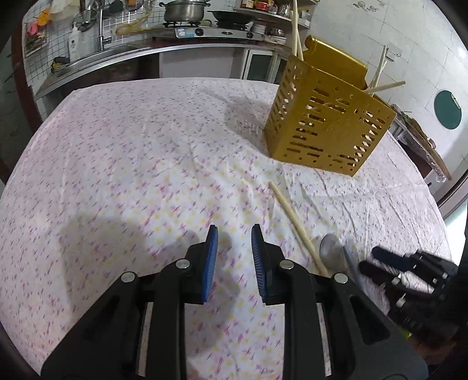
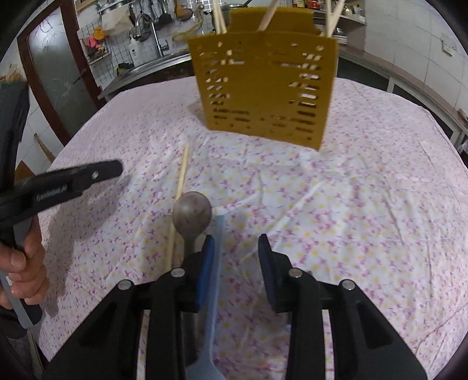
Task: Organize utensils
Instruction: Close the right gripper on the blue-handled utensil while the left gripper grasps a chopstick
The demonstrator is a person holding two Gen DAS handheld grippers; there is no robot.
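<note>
Blue pads on the right gripper sat closest, and they were spread wide with nothing between them. Under that gripper lay a pale blue tool, flat on the cloth, with its handle running up between the fingers. I think the gripper hung low there because it meant to pick that tool up.

Just to its left lay a metal spoon, bowl pointing away, with its handle hidden under the left finger. Next to the spoon, a bit further left, lay one chopstick, long and straight.

The left gripper was open too, holding nothing. It hung over bare cloth, off to the left of the spoon and chopstick. It looked like it was waiting and staying out of the way. A hand was holding its handle at the edge of the right view.

Farther back stood the gold holder, full of little slots. It stood upright on the cloth, well apart from the loose things. Several chopsticks already stuck out of its top, leaning this way and that. So the job looked partly done, with the spoon, the blue tool and one chopstick left to go in.

Behind the table was a kitchen counter with a pot on the stove.
</note>
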